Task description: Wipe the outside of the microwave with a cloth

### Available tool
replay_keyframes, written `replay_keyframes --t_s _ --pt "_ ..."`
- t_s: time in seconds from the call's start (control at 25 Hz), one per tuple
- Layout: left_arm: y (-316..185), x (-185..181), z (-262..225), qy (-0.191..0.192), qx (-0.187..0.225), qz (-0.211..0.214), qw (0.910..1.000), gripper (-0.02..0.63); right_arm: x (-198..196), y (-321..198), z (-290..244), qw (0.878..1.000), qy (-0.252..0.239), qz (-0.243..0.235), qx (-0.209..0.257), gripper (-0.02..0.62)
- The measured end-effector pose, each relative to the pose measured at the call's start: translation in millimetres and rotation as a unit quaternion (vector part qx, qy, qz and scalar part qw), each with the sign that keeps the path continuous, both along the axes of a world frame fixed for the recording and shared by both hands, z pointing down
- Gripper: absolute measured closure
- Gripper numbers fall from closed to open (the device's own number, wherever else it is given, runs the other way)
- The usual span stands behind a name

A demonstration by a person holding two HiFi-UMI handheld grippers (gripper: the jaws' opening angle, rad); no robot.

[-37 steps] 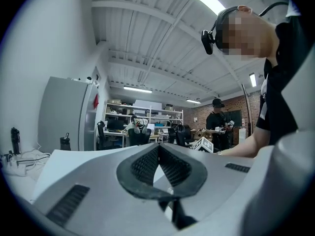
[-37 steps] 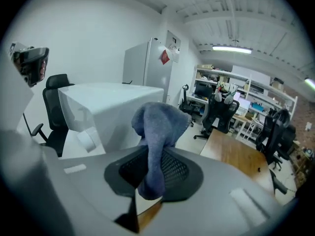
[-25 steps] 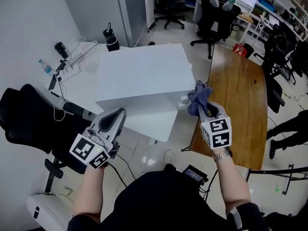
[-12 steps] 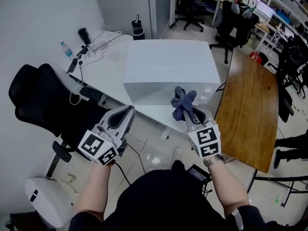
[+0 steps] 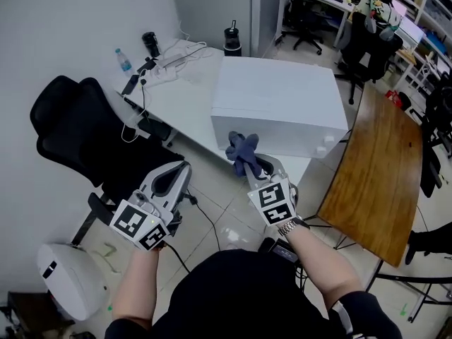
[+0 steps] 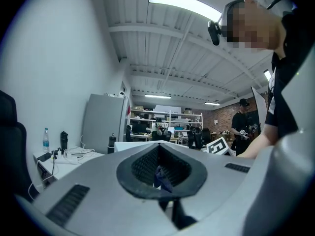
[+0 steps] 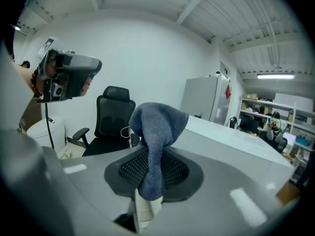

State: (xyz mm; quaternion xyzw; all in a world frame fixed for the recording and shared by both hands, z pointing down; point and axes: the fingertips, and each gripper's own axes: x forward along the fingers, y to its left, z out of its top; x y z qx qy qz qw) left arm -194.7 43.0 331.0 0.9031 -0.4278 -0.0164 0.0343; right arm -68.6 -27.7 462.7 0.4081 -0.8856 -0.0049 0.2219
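Cloth [image 5: 242, 151] pinched in right gripper [image 5: 251, 165] jaws near microwave [image 5: 277, 103]; left gripper [image 5: 179, 169] jaws closed, empty (black chair [image 5: 76, 131] beside).

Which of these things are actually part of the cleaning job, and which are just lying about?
For the job:
- blue-grey cloth, held in the right gripper
- white microwave on the white table

Just lying about:
- black office chair
- water bottle
- black flask
- wooden table
- left gripper, shut and empty
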Motion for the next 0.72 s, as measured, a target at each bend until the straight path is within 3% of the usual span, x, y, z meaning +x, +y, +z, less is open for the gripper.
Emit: replay_keyframes --t_s 0.32,0.72 --pt "12 -50 5 -0.008 -0.009 -0.052 0.9986 0.601 -53 -33 32 1.000 0.011 -0.015 -0.008 0.531" --pt "11 -84 6 -0.024 -0.014 -0.082 0.9963 0.601 -78 -84 65 0.999 0.021 0.007 -0.029 0.531"
